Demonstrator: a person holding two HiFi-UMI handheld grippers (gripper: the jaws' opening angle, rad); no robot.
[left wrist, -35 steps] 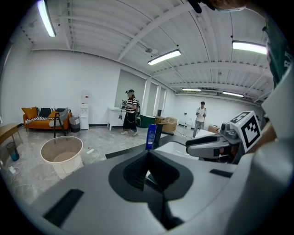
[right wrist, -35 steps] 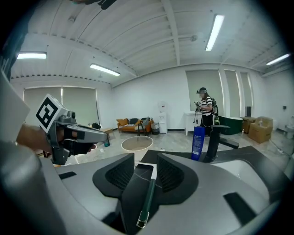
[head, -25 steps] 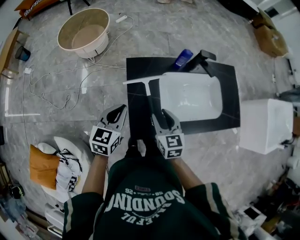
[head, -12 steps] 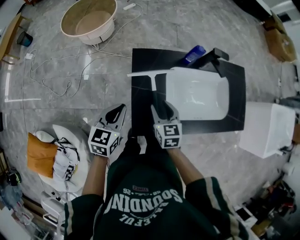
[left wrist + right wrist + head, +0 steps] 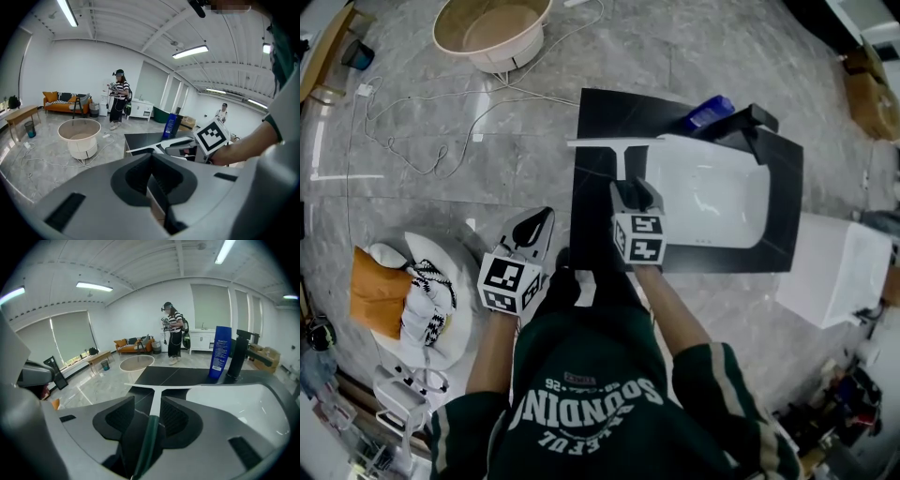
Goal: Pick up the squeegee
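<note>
Stretching ahead of the right gripper point(image 5: 630, 186), black countertop point(image 5: 592, 120) with white sink point(image 5: 712, 192), left gripper point(image 5: 542, 217) alongside, jaws together, holding nothing, right jaws just spread wide, squeegee point(image 5: 622, 157) flat between them untouched, pointing straight away, dark green handle point(image 5: 149, 427) nearest, white blade point(image 5: 164, 388) crosswise, farthest.

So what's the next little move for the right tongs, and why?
Probably close the right tongs on the green handle of the squeegee. Their jaws have just been opening and stand apart, with the handle lying between them, not yet pressed, while the squeegee rests on the black counter. Gripping first should let the lift follow.
</note>
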